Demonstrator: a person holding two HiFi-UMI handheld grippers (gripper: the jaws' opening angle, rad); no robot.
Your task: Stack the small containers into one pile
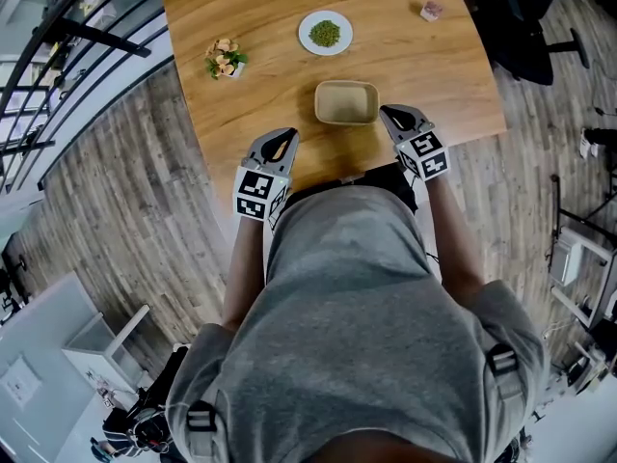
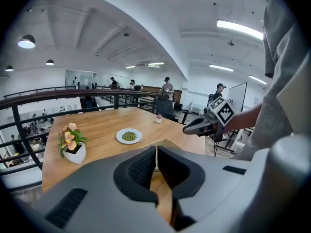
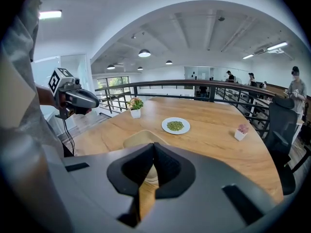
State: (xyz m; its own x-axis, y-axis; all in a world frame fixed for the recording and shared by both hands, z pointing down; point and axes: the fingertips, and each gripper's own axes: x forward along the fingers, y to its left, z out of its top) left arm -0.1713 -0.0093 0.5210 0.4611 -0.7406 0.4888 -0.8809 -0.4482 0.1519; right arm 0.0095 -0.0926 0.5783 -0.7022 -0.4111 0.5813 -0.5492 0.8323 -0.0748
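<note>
container [image 1: 347, 102]: likely light, stiff; grip the rim.
left gripper [image 1: 286, 136]: left of container, closed, empty.
right gripper [image 1: 391, 113]: right of container, closed, empty.

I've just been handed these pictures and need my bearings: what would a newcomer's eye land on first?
A tan container sits near the wooden table's front edge, between the left hand-held gripper and the right hand-held gripper, both shut and empty. Behind it lies a white plate of green bits, with a flower pot off to the left.
</note>
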